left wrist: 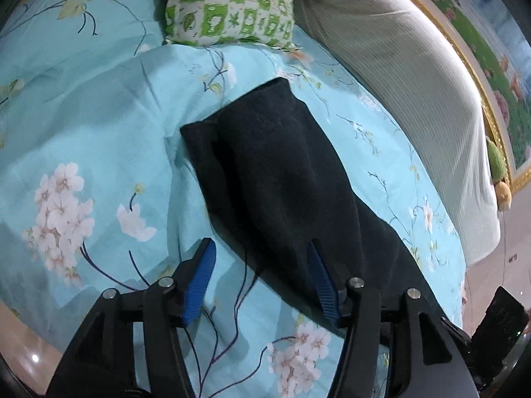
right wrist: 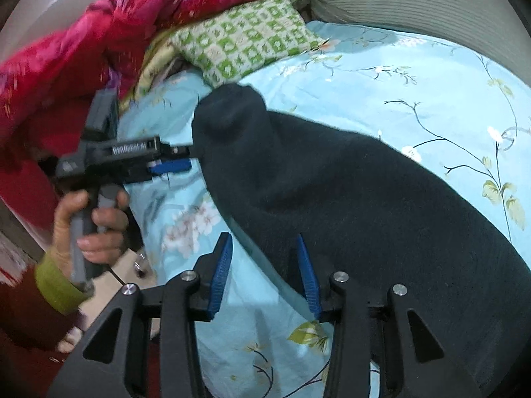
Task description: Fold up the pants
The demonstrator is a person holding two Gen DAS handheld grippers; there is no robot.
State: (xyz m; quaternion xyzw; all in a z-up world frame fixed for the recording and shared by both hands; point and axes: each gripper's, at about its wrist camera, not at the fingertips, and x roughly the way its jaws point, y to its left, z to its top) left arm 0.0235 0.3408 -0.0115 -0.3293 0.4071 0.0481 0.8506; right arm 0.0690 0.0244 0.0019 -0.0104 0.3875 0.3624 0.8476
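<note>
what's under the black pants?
The black pants lie on the light blue floral bedsheet, which shows all around them. Whatever sits directly beneath the fabric is covered.

Your left claw [left wrist: 260, 258] is wide open with its blue ribbed fingers [left wrist: 199, 285] spread apart. The soft dark folded pants [left wrist: 282, 172] lie on the light blue flowery bed sheet [left wrist: 93, 126]. A green and white patterned pillow [left wrist: 229, 3] sits behind.

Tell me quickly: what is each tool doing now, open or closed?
Left tool: open, holding nothing, above the black pants.
Right tool: open, holding nothing.
</note>
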